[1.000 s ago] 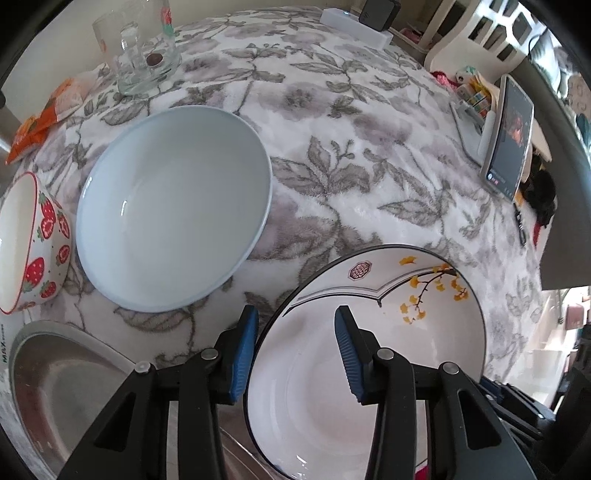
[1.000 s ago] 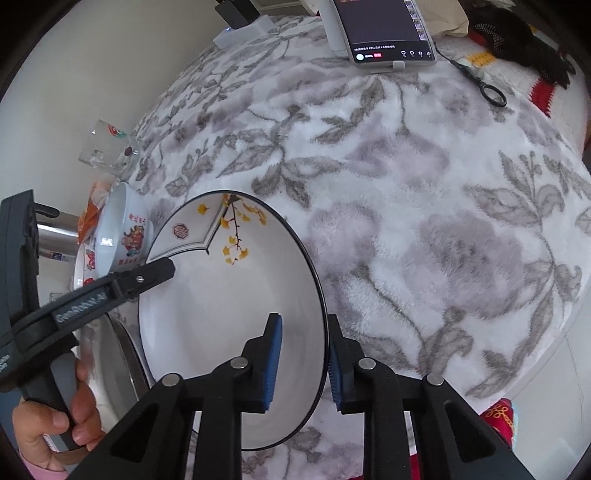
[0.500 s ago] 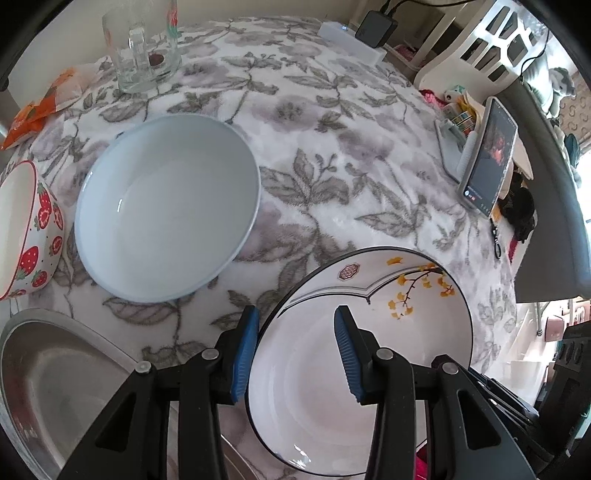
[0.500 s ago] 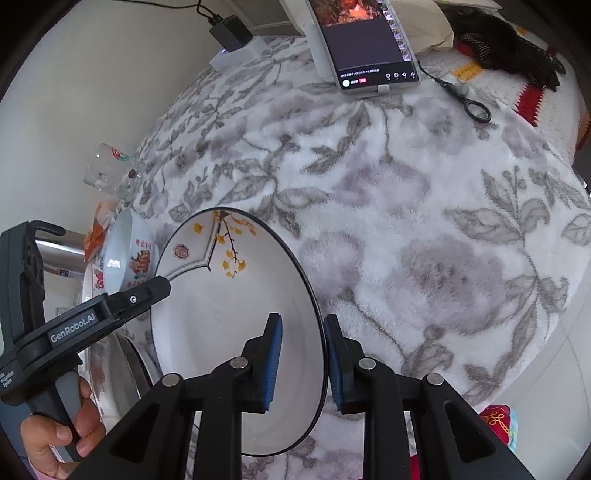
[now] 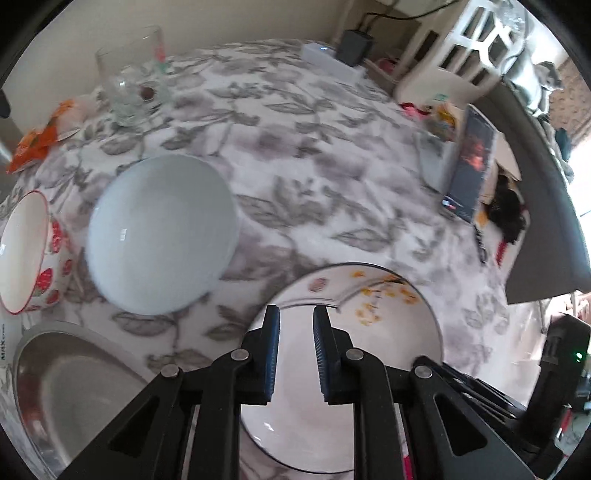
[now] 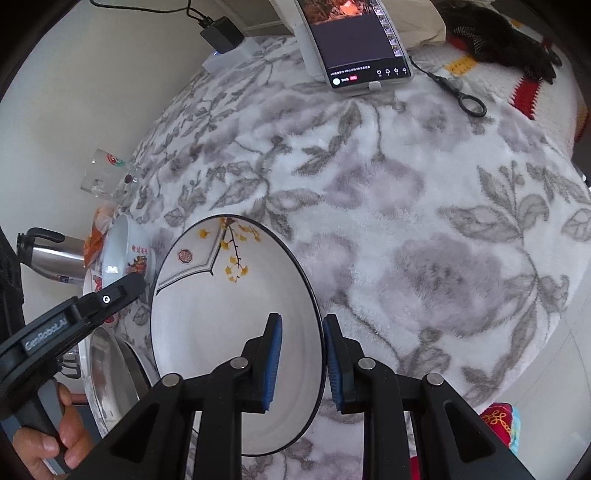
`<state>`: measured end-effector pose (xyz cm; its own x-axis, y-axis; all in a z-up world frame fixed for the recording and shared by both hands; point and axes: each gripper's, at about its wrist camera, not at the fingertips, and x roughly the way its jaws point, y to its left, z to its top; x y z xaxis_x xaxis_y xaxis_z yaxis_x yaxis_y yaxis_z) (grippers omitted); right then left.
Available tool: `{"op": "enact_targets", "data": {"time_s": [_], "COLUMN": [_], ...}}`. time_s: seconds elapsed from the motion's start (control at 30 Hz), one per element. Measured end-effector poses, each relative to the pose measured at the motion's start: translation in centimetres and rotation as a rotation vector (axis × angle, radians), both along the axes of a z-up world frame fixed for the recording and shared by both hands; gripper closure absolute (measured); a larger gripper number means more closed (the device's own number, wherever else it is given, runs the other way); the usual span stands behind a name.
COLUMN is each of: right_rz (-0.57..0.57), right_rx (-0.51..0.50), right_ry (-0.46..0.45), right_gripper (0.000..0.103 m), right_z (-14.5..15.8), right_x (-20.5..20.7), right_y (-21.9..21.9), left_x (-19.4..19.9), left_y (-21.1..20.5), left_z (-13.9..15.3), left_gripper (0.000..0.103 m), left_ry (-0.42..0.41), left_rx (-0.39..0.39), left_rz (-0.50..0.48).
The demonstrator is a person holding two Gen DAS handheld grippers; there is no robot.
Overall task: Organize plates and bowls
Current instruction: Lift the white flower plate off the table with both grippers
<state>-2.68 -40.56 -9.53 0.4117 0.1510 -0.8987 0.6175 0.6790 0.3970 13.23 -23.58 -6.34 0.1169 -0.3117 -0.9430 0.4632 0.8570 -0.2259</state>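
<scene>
A white plate with yellow flowers and a black rim [image 6: 221, 317] is held tilted above the cloth; it also shows in the left wrist view [image 5: 369, 325]. My right gripper [image 6: 301, 365] is shut on its right rim. My left gripper [image 5: 295, 354] hovers over the plate's left side with its jaws narrowed and nothing between them; its body shows in the right wrist view [image 6: 74, 321]. A pale blue bowl [image 5: 160, 232] sits on the cloth to the left. A strawberry bowl [image 5: 26, 251] and a steel plate [image 5: 74, 387] lie further left.
The floral cloth [image 6: 424, 221] covers the table. A glass mug [image 5: 129, 85] and an orange packet [image 5: 37, 140] stand at the back left. A tablet [image 6: 354, 37], scissors [image 6: 458, 92] and a charger [image 6: 221, 33] lie at the back. A steel flask [image 6: 51, 254] stands left.
Both grippers have risen and the plate has lifted with the right one. My left gripper's jaws have narrowed and shifted right, over the plate's inside.
</scene>
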Motion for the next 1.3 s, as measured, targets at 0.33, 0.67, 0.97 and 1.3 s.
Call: {"op": "enact_targets", "data": {"time_s": [0.33,0.67,0.97,1.3], "right_rz": [0.005,0.014,-0.001,-0.039], "right_rx": [-0.01,-0.012,-0.01,-0.006], "right_ry": [0.013,0.027,0.026,0.001], "right_gripper": [0.078,0.078,0.078,0.078], "right_z": [-0.1,-0.5,-0.3,0.2], "right_x": [0.4,0.6,0.3,-0.8], "right_y": [0.0,0.0,-0.2,-1.2], "left_x": [1.2,1.1,0.9,0.7], "left_y": [0.7,0.2,0.3,0.1], "left_z": [-3.0,-4.3,-3.8,-2.3], "left_gripper": [0.072,0.072,0.072,0.072], "left_ry": [0.026,0.075,0.084,0.083], "left_rx": [0.116,0.089,0.036,-0.044], "left_rz": [0.045,0.017,0.025,0.017]}}
